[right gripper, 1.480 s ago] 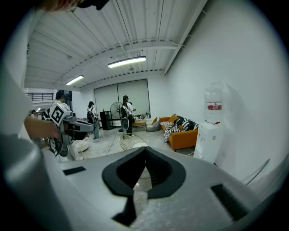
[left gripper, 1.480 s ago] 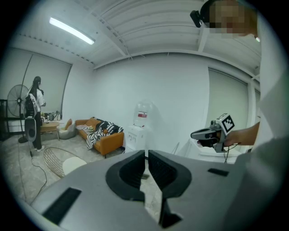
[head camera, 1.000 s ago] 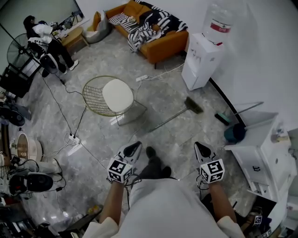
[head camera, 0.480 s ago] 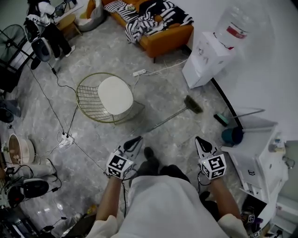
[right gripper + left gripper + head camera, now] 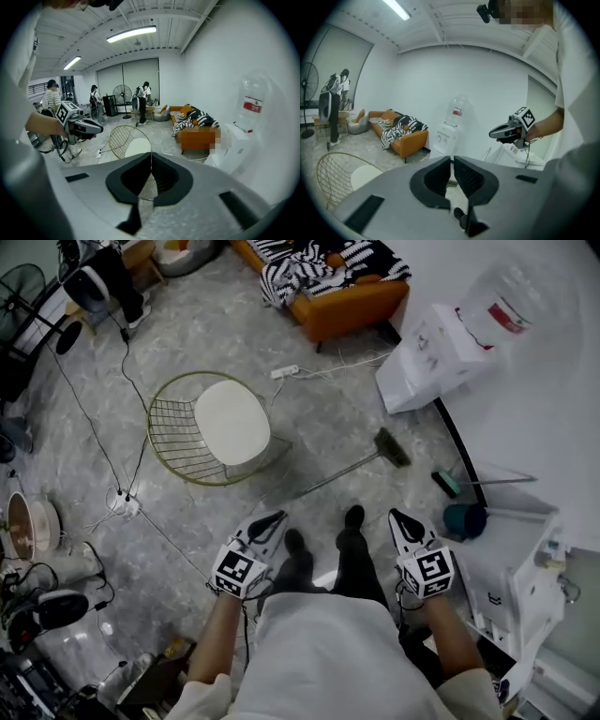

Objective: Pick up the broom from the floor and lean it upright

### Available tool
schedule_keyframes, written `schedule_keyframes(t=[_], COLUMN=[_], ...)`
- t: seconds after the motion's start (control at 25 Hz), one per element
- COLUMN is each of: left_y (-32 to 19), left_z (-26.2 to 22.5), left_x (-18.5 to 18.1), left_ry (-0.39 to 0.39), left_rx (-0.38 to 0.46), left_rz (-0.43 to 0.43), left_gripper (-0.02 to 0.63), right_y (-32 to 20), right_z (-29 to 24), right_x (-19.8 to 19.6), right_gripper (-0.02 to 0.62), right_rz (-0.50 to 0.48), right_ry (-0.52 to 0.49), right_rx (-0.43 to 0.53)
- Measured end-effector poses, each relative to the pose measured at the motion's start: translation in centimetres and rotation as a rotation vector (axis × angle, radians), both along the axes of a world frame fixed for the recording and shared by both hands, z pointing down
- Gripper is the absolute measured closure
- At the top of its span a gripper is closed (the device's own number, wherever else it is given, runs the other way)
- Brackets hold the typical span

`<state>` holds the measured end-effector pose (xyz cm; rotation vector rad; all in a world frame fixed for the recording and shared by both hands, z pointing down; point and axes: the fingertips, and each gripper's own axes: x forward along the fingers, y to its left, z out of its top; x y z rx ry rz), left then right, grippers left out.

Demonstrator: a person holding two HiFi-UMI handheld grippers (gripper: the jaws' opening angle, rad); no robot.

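The broom (image 5: 349, 470) lies flat on the floor at frame centre. Below it, the left gripper (image 5: 276, 519) and right gripper (image 5: 395, 517) hover, jaws together (both empty).

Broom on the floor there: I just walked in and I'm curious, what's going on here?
A person stands holding a gripper in each hand. The left gripper and right gripper are both shut and empty. The broom lies flat on the floor ahead of their shoes, between the wire chair and the water dispenser, untouched.
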<state>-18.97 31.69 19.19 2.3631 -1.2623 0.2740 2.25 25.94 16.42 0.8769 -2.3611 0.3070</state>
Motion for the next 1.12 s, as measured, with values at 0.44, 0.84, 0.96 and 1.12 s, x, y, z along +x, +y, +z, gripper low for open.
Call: schedule_keyframes(t=[0.44,0.84,0.96,1.12], left_y=[-5.2,-8.7,-9.6,-9.9], left_z=[6.4,17.1,20.4,26.8], left_x=[1.7,2.3,2.6,3.2], left_ry=[0.000,-0.037,-0.001,0.006], left_rx=[-0.034,-0.099,-0.151,-0.184], left_rz=[-0.186,-0.303,-0.322,-0.308], left_gripper=[0.581,0.581,0.581,0.581], right_y=[-8.3,-13.4,-13.4,-12.8], right_z=[7.9,18.5,23.2,30.2], right_x=[-0.9,-4.1,-4.9,-6.5], right_gripper=[0.592,0.592,0.591,0.591], right_rz=[-0.222,-0.435,-0.466,-0.526], right_ry=[0.016,0.037,0.027,0.031], right_rx=[-0.077,-0.146,-0.195,-0.224])
